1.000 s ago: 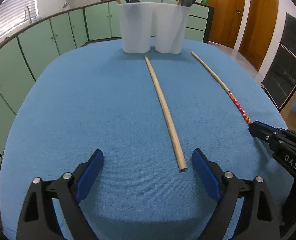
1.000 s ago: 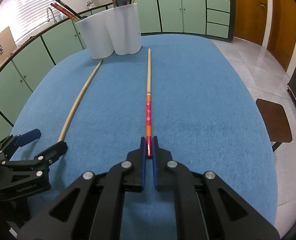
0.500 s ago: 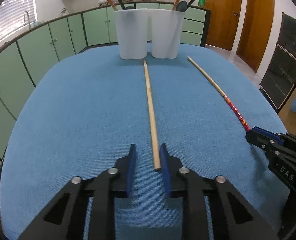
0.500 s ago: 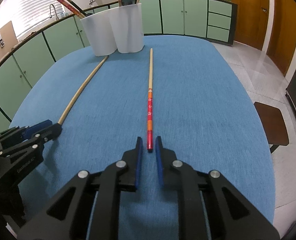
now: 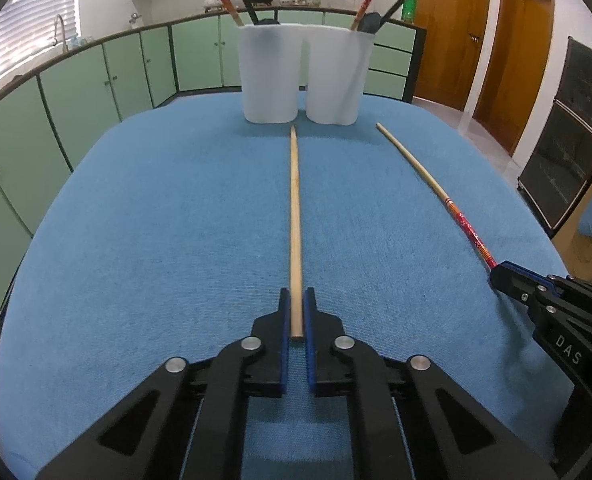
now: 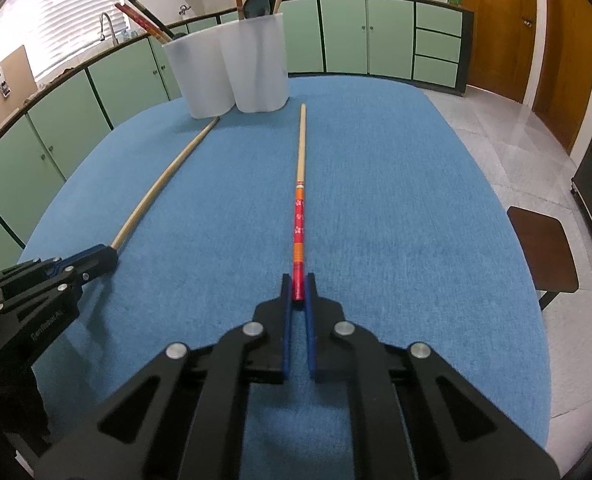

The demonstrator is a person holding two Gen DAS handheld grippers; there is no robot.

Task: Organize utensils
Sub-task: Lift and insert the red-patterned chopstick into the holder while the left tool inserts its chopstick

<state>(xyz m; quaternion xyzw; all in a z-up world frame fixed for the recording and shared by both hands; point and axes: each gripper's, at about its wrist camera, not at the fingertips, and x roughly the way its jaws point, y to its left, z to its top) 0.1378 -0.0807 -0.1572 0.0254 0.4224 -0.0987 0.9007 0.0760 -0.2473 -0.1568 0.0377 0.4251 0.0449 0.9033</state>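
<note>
The left gripper (image 5: 296,312) is closed on the near end of a plain wooden chopstick (image 5: 294,216), which lies flat on the blue table cloth (image 5: 155,240) with its far tip just short of the white two-compartment utensil holder (image 5: 304,76). The right gripper (image 6: 298,292) is likewise closed on the near, red end of a red-patterned chopstick (image 6: 299,216), which lies beside the first and points toward the same holder. Each stick is judged light, thin and rigid; neither should bend under its own weight, but a grip at the extreme end leaves the whole length cantilevered, so the far tip will likely swing widely with any small wrist rotation. The smooth round shaft may roll or pivot between flat pads, and the lacquered red section is likely the more slippery of the two. Firm, steady pressure is advised; a hold nearer mid-length would give better control but would hinder insertion. The holder already contains several chopsticks and a dark spoon (image 5: 370,23), so free entry space in each compartment is limited, and the lightweight holder may tip if struck
</note>
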